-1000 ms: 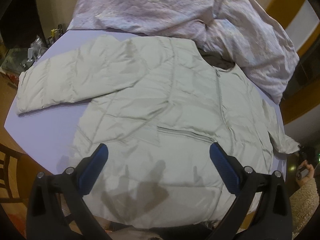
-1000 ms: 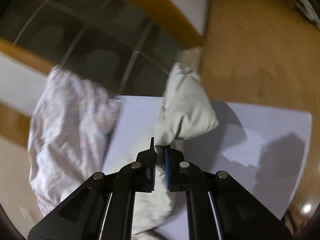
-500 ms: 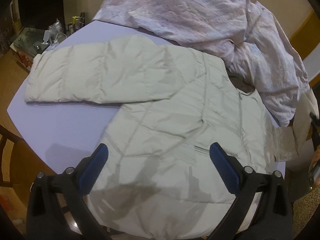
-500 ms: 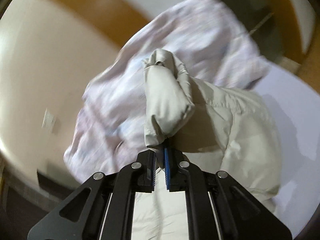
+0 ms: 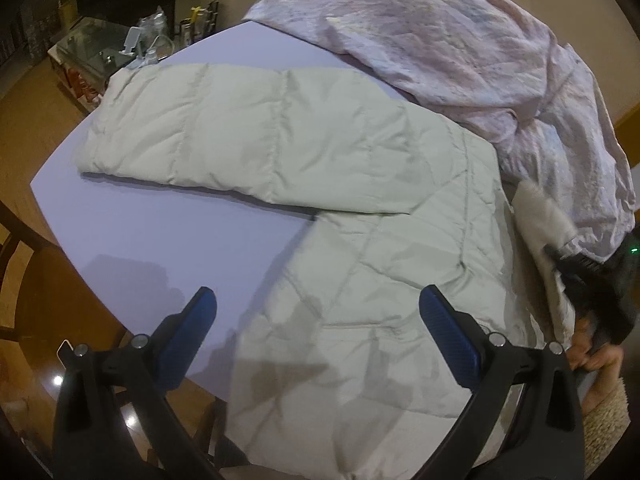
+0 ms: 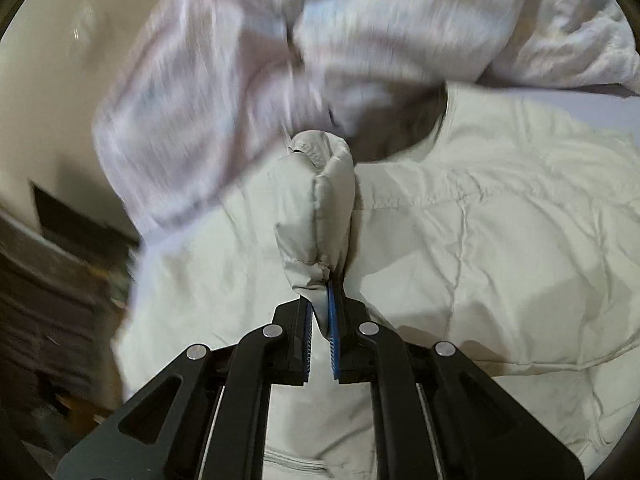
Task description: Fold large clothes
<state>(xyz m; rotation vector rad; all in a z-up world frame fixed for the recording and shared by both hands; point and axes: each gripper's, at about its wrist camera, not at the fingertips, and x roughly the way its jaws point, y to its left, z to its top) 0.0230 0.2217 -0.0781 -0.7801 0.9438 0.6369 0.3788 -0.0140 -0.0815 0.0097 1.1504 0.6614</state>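
A pale grey puffer jacket [image 5: 380, 272] lies flat on a lavender table [image 5: 180, 232], with one sleeve [image 5: 248, 136] stretched out to the left. My left gripper [image 5: 316, 292] hovers open over the jacket's lower part, with nothing between its fingers. My right gripper [image 6: 320, 300] pinches the cuff of the other sleeve [image 6: 320, 208] between its pads; its jaws are just starting to open. It holds this sleeve above the jacket's body [image 6: 480, 248]. In the left wrist view the lifted sleeve [image 5: 540, 216] shows at the right edge.
A crumpled pink-white cloth [image 5: 460, 40] is heaped along the table's far side, touching the jacket's collar. A dark wooden chair [image 5: 16, 248] stands at the left edge. A glass-topped cabinet [image 5: 80, 44] with small clutter stands beyond. A person's hand [image 5: 596, 356] is at the right.
My right gripper swung the held sleeve from beyond the table's edge in over the jacket's body. My left gripper drifted left, so the outstretched sleeve looks nearer.
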